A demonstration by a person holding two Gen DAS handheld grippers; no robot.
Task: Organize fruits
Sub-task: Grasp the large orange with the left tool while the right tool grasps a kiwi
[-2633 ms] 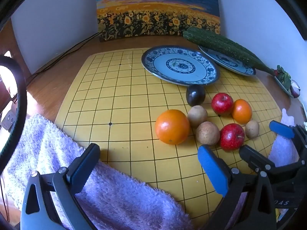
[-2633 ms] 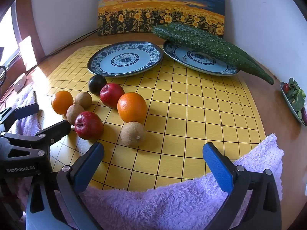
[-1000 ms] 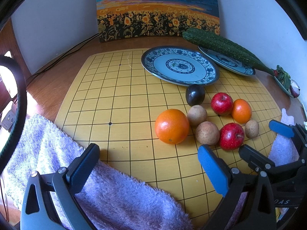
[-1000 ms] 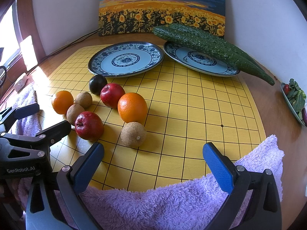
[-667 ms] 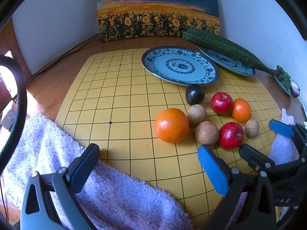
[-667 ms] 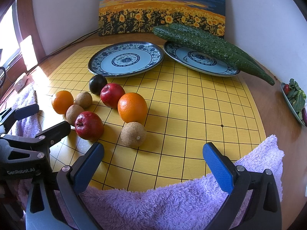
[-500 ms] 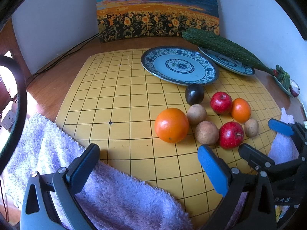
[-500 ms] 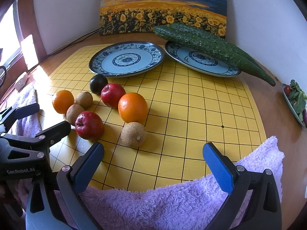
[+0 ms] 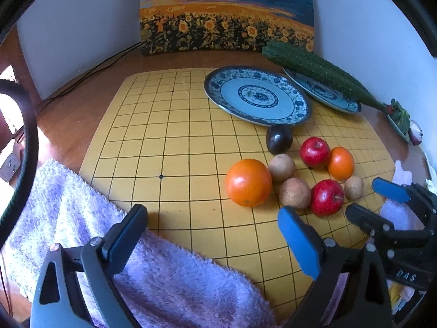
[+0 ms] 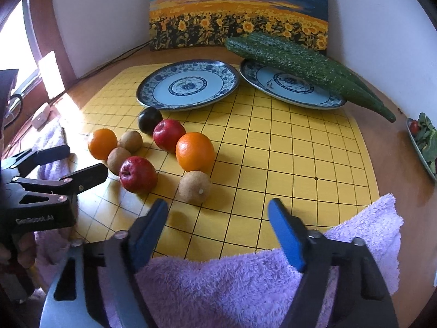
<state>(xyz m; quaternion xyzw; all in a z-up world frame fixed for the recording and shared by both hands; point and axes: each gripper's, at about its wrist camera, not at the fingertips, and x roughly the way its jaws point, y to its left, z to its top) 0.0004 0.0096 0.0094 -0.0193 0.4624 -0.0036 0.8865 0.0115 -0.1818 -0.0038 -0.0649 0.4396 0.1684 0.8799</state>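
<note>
On the yellow grid board (image 9: 169,136) lies a cluster of fruit: two oranges (image 9: 248,182) (image 10: 194,151), two red apples (image 9: 327,197) (image 10: 168,138), three brown kiwis (image 10: 195,186) and a dark plum (image 9: 279,138). An empty blue-patterned plate (image 9: 218,93) (image 10: 147,87) sits behind them. My left gripper (image 9: 210,218) (image 10: 84,161) hovers left of the cluster, jaws wide and just closing, nothing between them. My right gripper (image 10: 217,207) (image 9: 363,196) hovers near the front kiwi, jaws closing on empty air.
A second plate (image 10: 300,101) at the back right carries long green cucumbers (image 10: 295,60). Purple towels (image 9: 169,276) (image 10: 245,281) lie along the board's near edge. A sunflower painting (image 9: 226,24) leans on the wall. A dish of greens (image 10: 426,142) sits far right.
The right gripper's fingers have drawn clearly closer together. The left gripper's fingers narrowed only slightly. The fruit and both hands stay where they were.
</note>
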